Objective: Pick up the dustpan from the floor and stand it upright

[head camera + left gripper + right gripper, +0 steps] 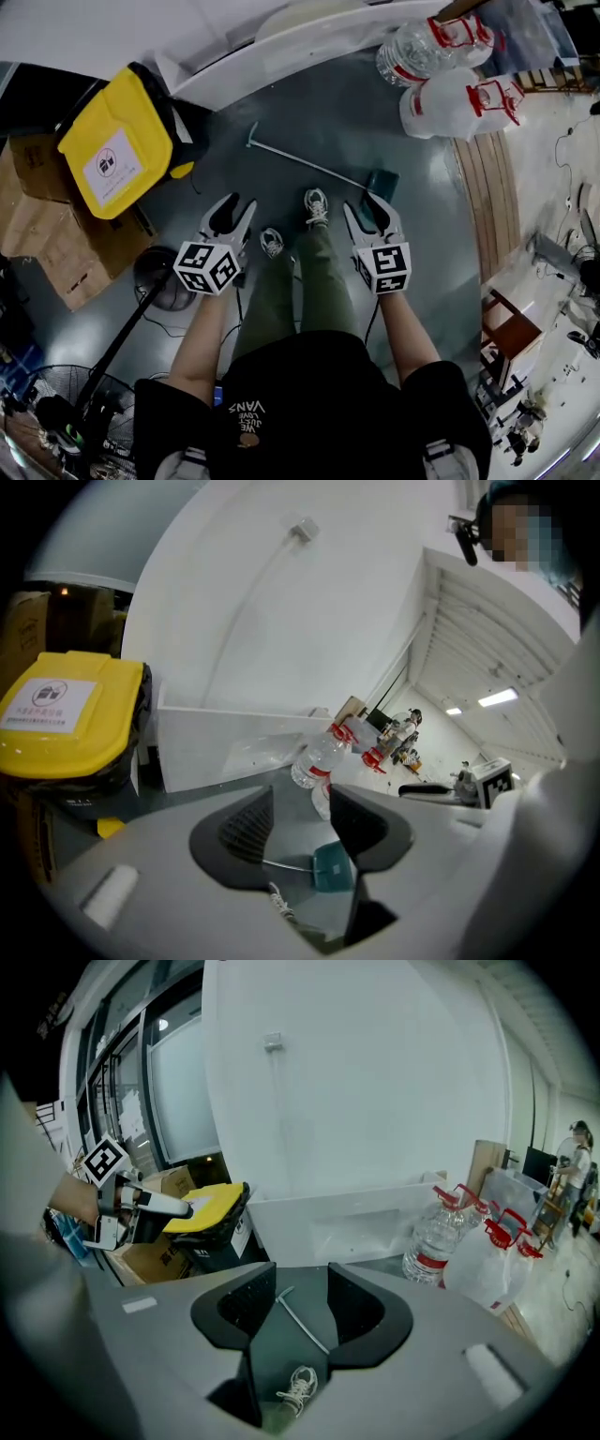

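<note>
1. Head view: the dustpan (382, 181) lies flat on the grey floor (319, 103), well apart from the yellow bin (117, 145). The tip of its thin handle (309, 163) points toward the bin, and the teal pan is at the end away from the bin.
2. The left gripper (234, 208) hangs on the bin's side of the dustpan. The right gripper (364, 208) is farther from the bin, near the pan. Neither touches the dustpan.
3. Left gripper view: jaws spread, nothing held, with the pan showing on the floor through the gap. Right gripper view: jaws spread and empty, with only the handle and a shoe (298, 1387) showing through the gap.
4. Handling, as a judgement:
   - The dustpan looks light and stiff, not fragile.
   - The rod handle is thin and probably slick, so it may roll or twist between flat pads.
   - The pan end is likely the heavier one, so it will tend to hang down and pivot.
   - The best hold looks like the handle on the half nearer the bin, lifting so the pan stays down as the foot.
5. What each view shows that the others don't:
   - Only the head view shows the dustpan's full length, both grippers together, and the water jugs (459, 105) beyond the pan from the bin.
   - The left gripper view gives the pan but only a stub of handle.
   - The right gripper view gives the handle and its tip but no pan, and it shows the left gripper in front of the bin.
</note>
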Available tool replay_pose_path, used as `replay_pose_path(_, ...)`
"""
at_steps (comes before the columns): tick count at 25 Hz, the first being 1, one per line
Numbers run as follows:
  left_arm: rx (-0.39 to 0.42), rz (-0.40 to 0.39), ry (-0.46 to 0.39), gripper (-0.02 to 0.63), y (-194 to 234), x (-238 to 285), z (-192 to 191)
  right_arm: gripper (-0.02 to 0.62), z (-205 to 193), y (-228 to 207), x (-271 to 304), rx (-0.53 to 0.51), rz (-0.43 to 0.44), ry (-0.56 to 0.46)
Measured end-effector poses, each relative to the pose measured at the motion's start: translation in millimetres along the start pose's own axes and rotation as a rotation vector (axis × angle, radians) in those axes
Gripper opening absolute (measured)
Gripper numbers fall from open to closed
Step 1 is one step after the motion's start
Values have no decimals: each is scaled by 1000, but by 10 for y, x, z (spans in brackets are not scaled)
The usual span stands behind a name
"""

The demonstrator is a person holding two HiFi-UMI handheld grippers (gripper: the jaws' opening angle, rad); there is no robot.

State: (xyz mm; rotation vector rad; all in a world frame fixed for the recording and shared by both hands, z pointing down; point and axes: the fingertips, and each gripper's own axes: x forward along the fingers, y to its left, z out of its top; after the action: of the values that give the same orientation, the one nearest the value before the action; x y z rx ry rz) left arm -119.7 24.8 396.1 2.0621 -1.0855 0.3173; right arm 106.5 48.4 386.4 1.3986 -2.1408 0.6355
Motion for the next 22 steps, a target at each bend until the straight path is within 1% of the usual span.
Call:
replay_pose_path(4, -32, 25, 31, 204, 189, 408, -185, 149, -297, -242, 364, 4, 12, 52)
replay_pose_path(9, -68, 58, 66, 210, 441, 896, -467, 149, -774, -522, 818, 30, 24, 136)
replay_pose_path(14, -101, 87, 102, 210, 793, 1296, -830, 149, -1307, -650, 1320, 32, 41, 213)
replay_pose_path(18, -127, 106, 118, 210, 1090, 1639, -1134, 149, -1759, -772, 1755, 0, 38, 263)
replay_pose_path(22, -147, 127, 138, 210, 1350, 1912, -1487, 149, -2275, -827, 2127, -47, 62, 338)
